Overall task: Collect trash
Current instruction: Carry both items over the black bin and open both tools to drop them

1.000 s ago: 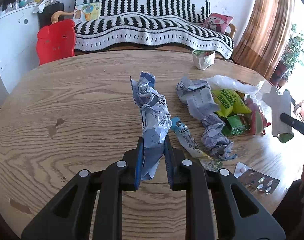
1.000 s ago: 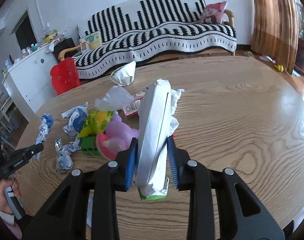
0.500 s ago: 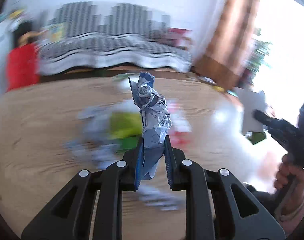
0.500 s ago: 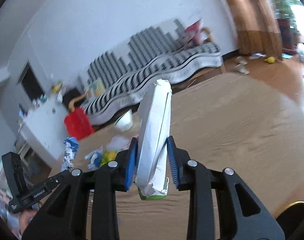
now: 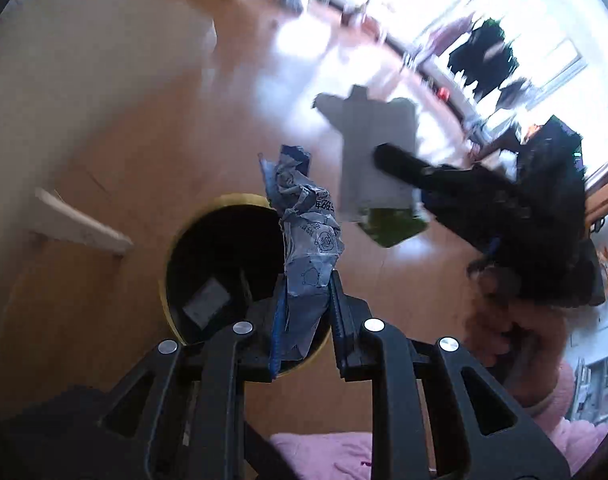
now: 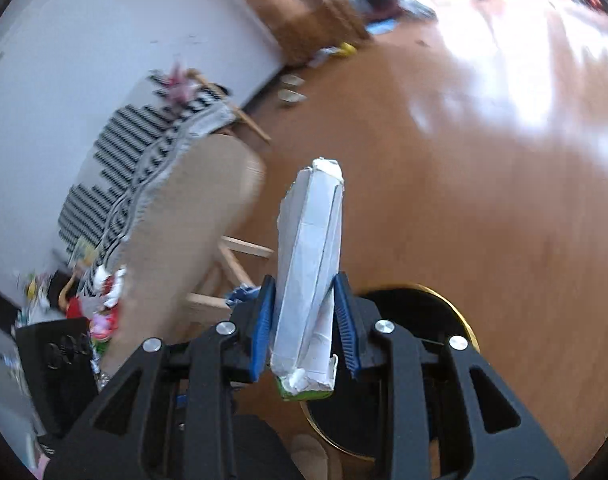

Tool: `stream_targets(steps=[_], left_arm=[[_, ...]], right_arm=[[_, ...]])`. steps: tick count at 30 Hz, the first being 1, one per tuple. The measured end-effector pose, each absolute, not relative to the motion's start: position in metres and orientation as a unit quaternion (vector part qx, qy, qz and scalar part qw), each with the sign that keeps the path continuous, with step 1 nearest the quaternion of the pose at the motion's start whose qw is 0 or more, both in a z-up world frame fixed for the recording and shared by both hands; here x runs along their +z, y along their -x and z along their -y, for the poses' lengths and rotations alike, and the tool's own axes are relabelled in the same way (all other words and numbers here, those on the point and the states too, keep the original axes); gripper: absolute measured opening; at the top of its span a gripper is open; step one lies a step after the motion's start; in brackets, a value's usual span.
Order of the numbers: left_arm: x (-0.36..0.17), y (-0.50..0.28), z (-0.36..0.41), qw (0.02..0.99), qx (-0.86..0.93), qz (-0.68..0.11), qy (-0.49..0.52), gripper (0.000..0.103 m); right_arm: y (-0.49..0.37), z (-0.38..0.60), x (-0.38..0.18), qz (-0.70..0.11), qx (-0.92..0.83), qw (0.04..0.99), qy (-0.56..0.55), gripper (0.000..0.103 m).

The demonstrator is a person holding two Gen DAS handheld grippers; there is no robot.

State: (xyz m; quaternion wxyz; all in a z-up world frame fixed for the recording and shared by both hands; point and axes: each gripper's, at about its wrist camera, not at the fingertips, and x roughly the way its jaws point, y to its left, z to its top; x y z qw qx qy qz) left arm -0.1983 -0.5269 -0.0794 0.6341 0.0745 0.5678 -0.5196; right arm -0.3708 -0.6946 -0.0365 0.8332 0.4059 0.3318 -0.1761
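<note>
Both pairs of jaws are pinching trash, exactly as they were a second ago. On the left gripper (image 5: 304, 320) the blue pads are squeezed onto the lower end of a crumpled blue-and-white wrapper (image 5: 304, 224), which stands up out of the grip. On the right gripper (image 6: 304, 320) the pads press on the two flat sides of a flattened white carton (image 6: 309, 272), whose green bottom edge pokes out below the fingers.

What has changed is everything around them. A second ago both grippers hung over the wooden table, with the heap of wrappers spread beneath and the striped sofa straight ahead. Now both are tipped down over the wooden floor (image 6: 483, 200), and a round bin (image 5: 220, 264) with a yellow rim and a dark inside sits right under the left gripper; a pale flat scrap lies in the bottom of it. Seen from the right wrist, the same bin's rim (image 6: 459, 320) shows just behind and below the carton.

Off to the far left from the right wrist, the table edge (image 6: 184, 240) with the leftover trash (image 6: 104, 308) and the striped sofa (image 6: 144, 160) have swung aside. From the left wrist, the right gripper and its carton (image 5: 375, 152) hang to the right of the wrapper, above the floor beside the bin, blurred. A pink sleeve (image 5: 535, 360) shows at the lower right.
</note>
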Motion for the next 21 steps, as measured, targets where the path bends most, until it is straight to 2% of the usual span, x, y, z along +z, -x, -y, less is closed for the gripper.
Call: stream_targets(steps=[3, 11, 12, 13, 14, 15, 21], left_arm=[[-0.101, 0.204, 0.535, 0.627, -0.499, -0.590, -0.097, 0.019], [-0.100, 0.201, 0.538, 0.634, -0.494, -0.583, -0.120, 0.020], [-0.097, 0.204, 0.540, 0.639, -0.494, -0.575, -0.131, 0.027], [-0.096, 0.211, 0.542, 0.644, -0.491, -0.570, -0.140, 0.057], [-0.096, 0.213, 0.543, 0.651, -0.485, -0.565, -0.148, 0.081], [-0.093, 0.209, 0.539, 0.666, -0.472, -0.556, -0.155, 0.096], [-0.059, 0.191, 0.525, 0.719, -0.443, -0.521, -0.122, 0.097]], right_arm=[[0.380, 0.702, -0.063, -0.344, -0.172, 0.822, -0.421, 0.030], [0.366, 0.705, -0.090, -0.379, -0.156, 0.803, -0.433, 0.031], [0.365, 0.707, -0.091, -0.382, -0.154, 0.799, -0.438, 0.034], [0.362, 0.709, -0.092, -0.387, -0.158, 0.794, -0.442, 0.058], [0.365, 0.711, -0.093, -0.389, -0.164, 0.790, -0.445, 0.085], [0.368, 0.714, -0.092, -0.385, -0.176, 0.789, -0.445, 0.091], [0.388, 0.717, -0.088, -0.356, -0.334, 0.754, -0.439, 0.095]])
